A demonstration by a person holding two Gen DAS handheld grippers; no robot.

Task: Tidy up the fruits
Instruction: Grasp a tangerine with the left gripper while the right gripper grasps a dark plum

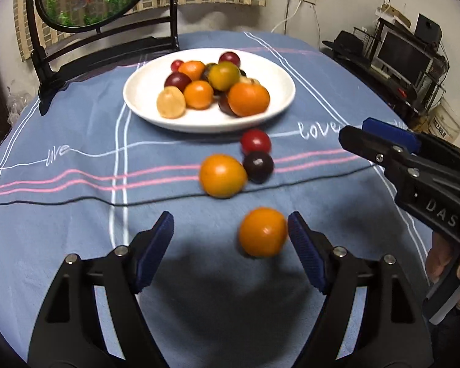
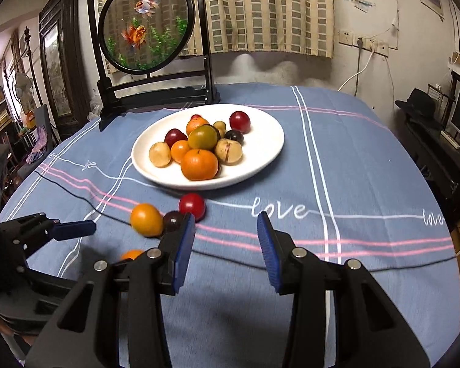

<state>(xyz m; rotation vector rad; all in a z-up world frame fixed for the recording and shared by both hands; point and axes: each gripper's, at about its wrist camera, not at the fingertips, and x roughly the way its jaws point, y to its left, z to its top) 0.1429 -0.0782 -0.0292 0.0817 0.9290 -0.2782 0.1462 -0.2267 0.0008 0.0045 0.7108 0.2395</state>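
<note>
A white plate (image 1: 144, 104) holds several orange, red, dark and pale fruits; it also shows in the right wrist view (image 2: 266, 141). Loose on the blue cloth lie a red fruit (image 1: 255, 141), a dark plum (image 1: 258, 166), an orange fruit (image 1: 222, 175) and a nearer orange fruit (image 1: 263, 231). My left gripper (image 1: 230, 233) is open, the near orange fruit just inside its right finger. My right gripper (image 2: 226, 239) is open and empty, to the right of the loose fruits (image 2: 192, 206), (image 2: 146, 219). It also shows at the right of the left wrist view (image 1: 380, 141).
A round fish-painting screen on a black stand (image 2: 145, 24) stands at the table's back left. A thin black cable (image 1: 76, 201) runs across the cloth. A shelf with a monitor (image 1: 404, 55) stands beyond the right edge.
</note>
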